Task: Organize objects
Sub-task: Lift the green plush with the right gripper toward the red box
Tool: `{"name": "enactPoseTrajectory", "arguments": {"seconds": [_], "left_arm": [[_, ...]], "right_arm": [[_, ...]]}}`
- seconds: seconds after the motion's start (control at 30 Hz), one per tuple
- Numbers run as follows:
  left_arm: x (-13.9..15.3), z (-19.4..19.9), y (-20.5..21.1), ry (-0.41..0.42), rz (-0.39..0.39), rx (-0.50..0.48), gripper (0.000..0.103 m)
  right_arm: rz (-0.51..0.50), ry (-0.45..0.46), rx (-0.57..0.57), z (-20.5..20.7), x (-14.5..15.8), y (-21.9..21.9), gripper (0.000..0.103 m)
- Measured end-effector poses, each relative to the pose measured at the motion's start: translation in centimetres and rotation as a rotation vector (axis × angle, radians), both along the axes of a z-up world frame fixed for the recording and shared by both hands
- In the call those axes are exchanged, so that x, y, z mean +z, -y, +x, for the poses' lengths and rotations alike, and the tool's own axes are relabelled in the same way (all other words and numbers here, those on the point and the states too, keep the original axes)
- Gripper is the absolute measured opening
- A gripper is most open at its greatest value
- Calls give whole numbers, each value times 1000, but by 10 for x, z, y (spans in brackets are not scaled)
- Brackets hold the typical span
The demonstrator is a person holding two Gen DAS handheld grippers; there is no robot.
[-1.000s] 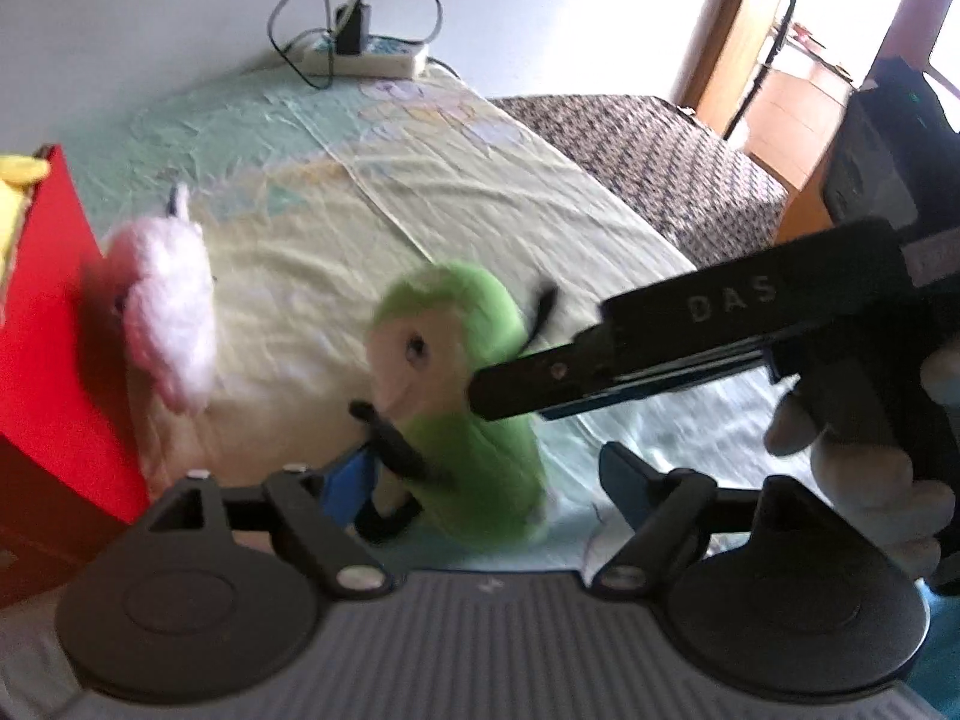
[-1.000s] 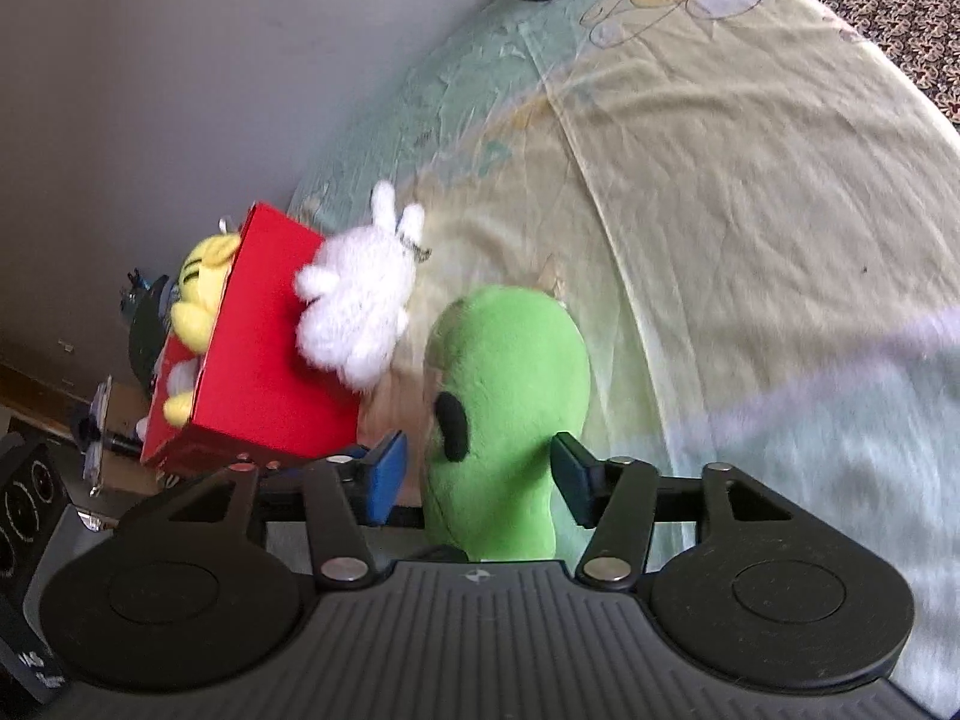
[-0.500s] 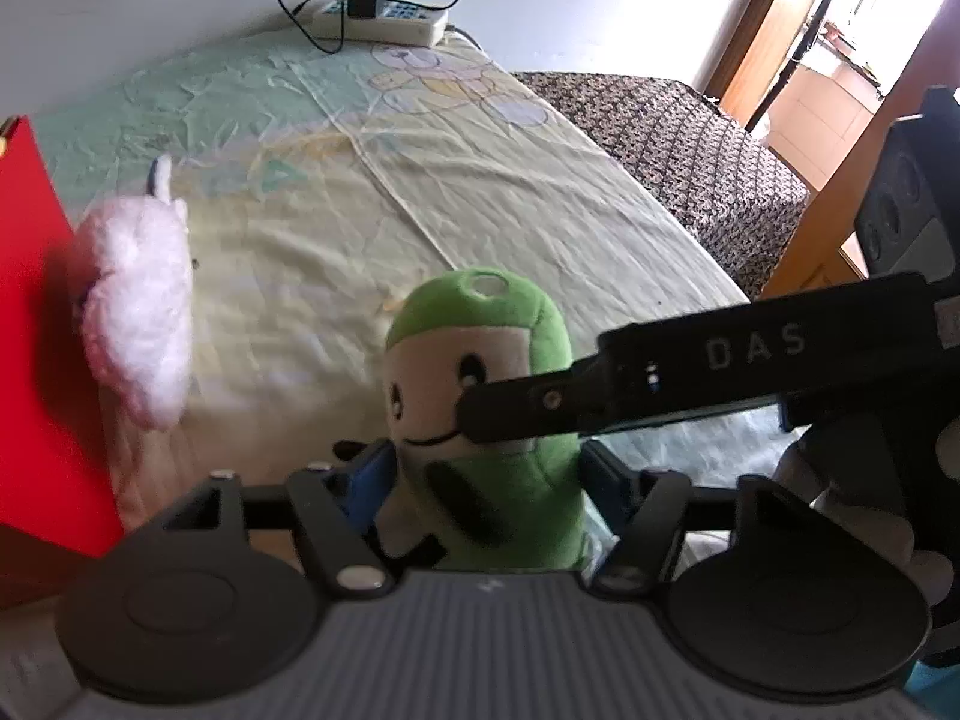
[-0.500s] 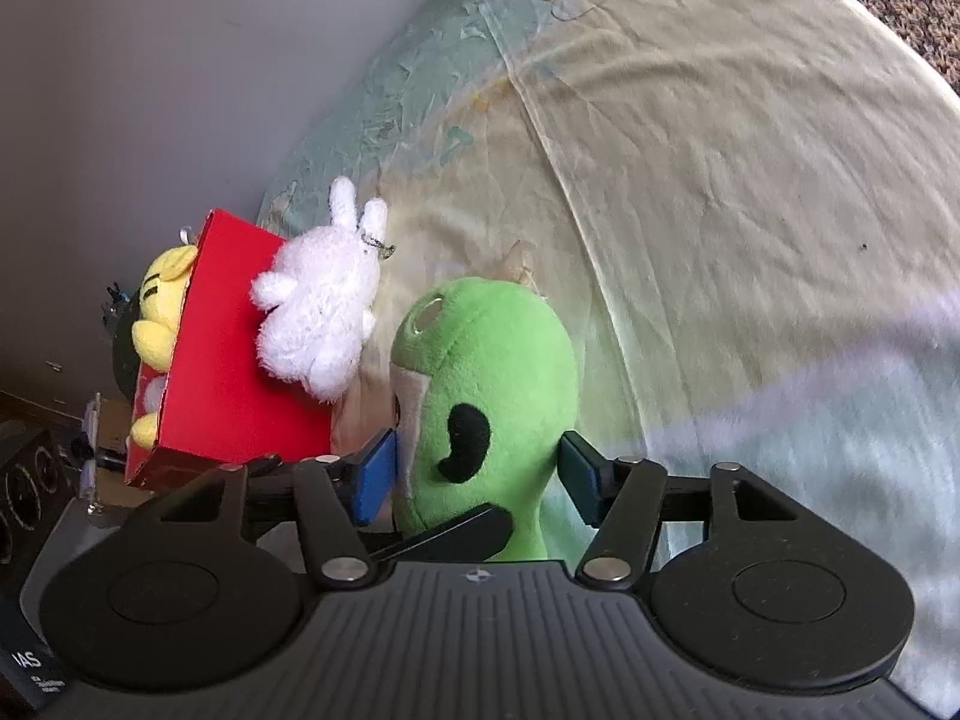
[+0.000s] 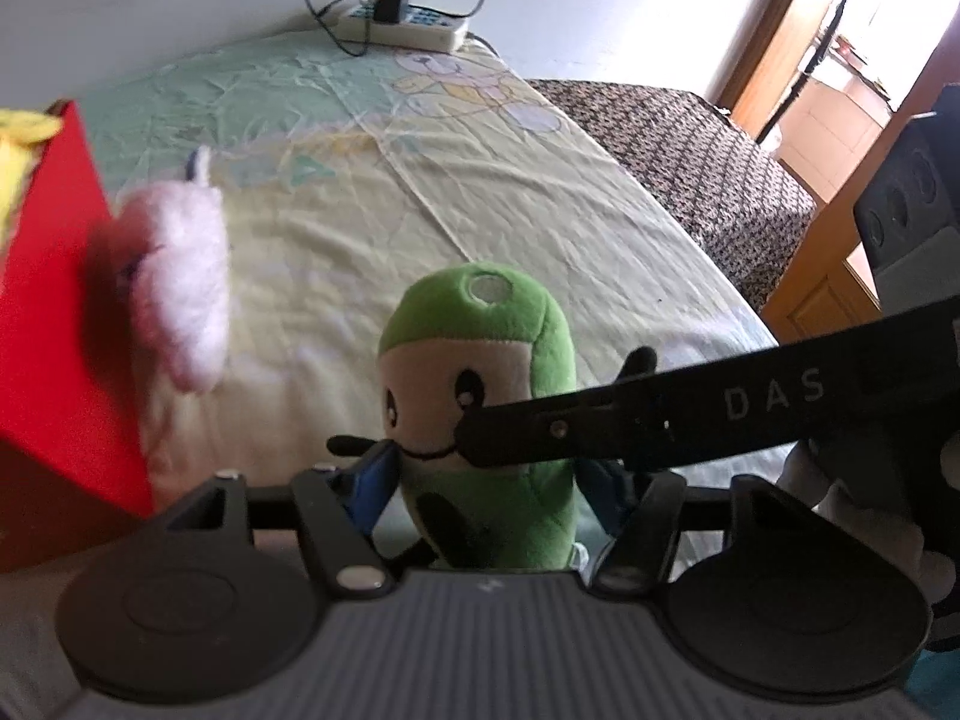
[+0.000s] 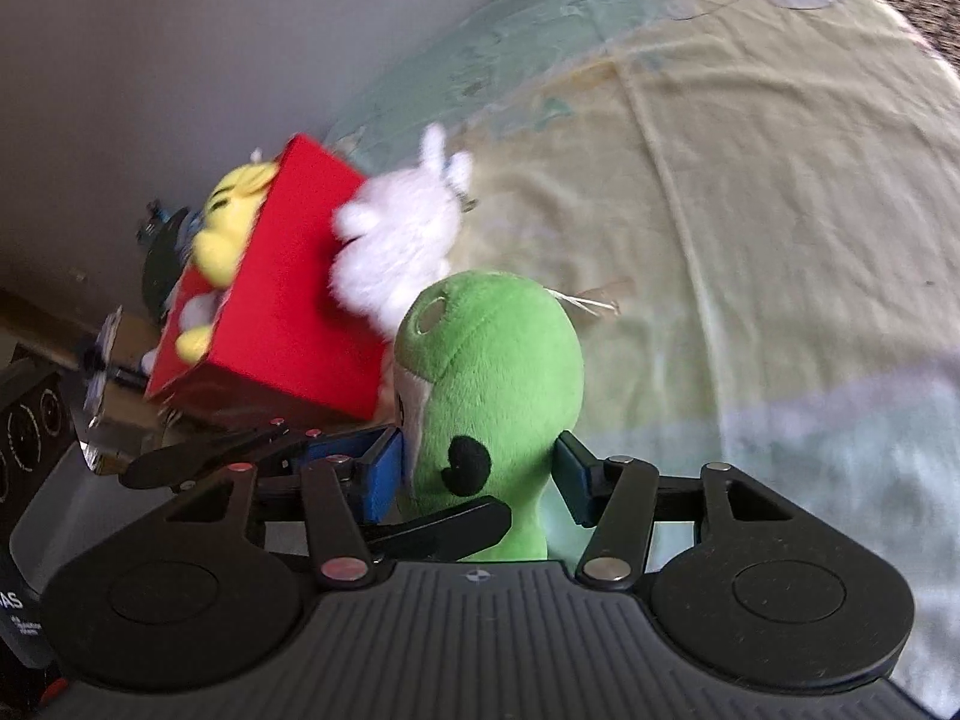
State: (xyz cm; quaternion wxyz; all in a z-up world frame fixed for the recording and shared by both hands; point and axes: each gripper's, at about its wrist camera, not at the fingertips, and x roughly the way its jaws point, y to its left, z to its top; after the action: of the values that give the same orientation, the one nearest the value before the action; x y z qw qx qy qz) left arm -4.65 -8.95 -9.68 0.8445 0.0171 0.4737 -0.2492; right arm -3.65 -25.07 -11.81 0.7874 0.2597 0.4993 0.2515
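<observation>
Left gripper (image 5: 486, 474) clamps green plush (image 5: 480, 360) — right gripper (image 6: 477, 474) closing.

Frog toy (image 5: 480, 396) upright on bed (image 5: 540, 198), rabbit toy (image 5: 180, 294) at its ten o'clock against box (image 5: 54, 324), power strip (image 5: 408, 30) at twelve

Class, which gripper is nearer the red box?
Left. The left gripper, clamping the green plush, sits beside the red box; the right gripper, jaws closing around the same plush, reaches in from the side away from the box.
</observation>
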Motion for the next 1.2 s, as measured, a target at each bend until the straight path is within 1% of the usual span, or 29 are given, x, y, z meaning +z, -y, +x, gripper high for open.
{"name": "enactPoseTrajectory", "arguments": {"seconds": [0.23, 0.6, 0.73, 0.87, 1.03, 1.2], "left_arm": [[10, -22, -32, -2, -14, 93, 66], [21, -59, -92, -12, 2, 268, 66], [28, -75, -119, -2, 3, 326, 66], [41, -85, -150, 19, -7, 358, 66], [64, -102, -191, 67, -15, 383, 66], [91, -110, -228, 136, 3, 382, 66]], "right_arm": [[20, 2, 119, -2, 7, -30, 56], [58, -4, 339, -4, 12, -103, 56], [49, 32, 409, -6, 23, -136, 56], [68, 65, 463, -5, 38, -168, 56], [124, 92, 489, -3, 53, -203, 56], [195, 116, 466, 2, 69, -232, 56]]}}
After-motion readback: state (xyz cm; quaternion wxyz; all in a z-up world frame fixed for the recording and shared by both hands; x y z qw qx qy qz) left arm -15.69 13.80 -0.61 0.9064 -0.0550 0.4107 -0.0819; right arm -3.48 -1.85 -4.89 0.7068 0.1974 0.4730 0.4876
